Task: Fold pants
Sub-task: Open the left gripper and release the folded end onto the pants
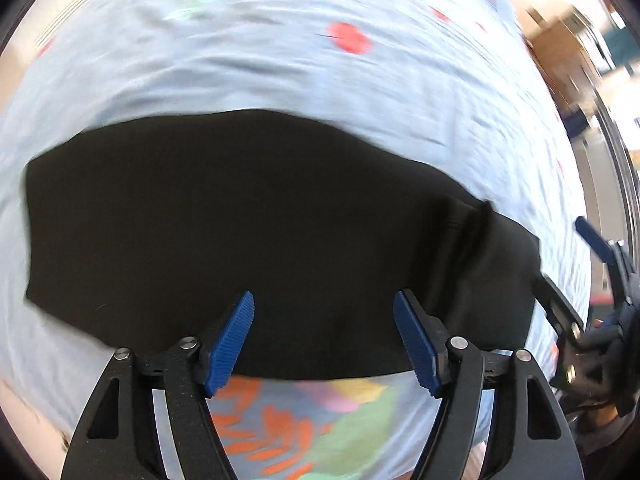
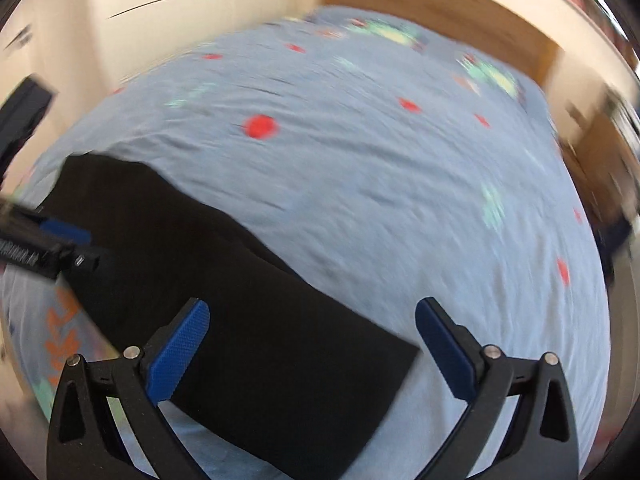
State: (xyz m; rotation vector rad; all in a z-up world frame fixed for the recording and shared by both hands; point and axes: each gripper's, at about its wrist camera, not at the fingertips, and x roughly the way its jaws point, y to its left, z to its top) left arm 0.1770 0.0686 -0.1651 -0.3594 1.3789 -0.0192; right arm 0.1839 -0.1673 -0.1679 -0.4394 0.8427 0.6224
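Observation:
Black pants (image 1: 240, 220) lie folded into a flat dark slab on a light-blue bed sheet (image 1: 280, 60). In the left wrist view my left gripper (image 1: 324, 296) hangs over the near edge of the slab, open, its blue pads (image 1: 234, 340) wide apart with nothing pinched. My right gripper (image 1: 592, 300) shows at the right edge, past the end of the cloth. In the right wrist view the pants (image 2: 240, 300) run from upper left to the bottom middle. The right gripper (image 2: 312, 306) stands open above their near corner. The left gripper (image 2: 60, 248) shows at the left edge, over the cloth.
The sheet (image 2: 400, 200) carries red dots and a floral print near the front edge (image 1: 288, 432). A wooden headboard (image 2: 440, 12) stands at the far end, pale walls to the left. Blurred furniture (image 1: 560, 48) sits beyond the bed's right side.

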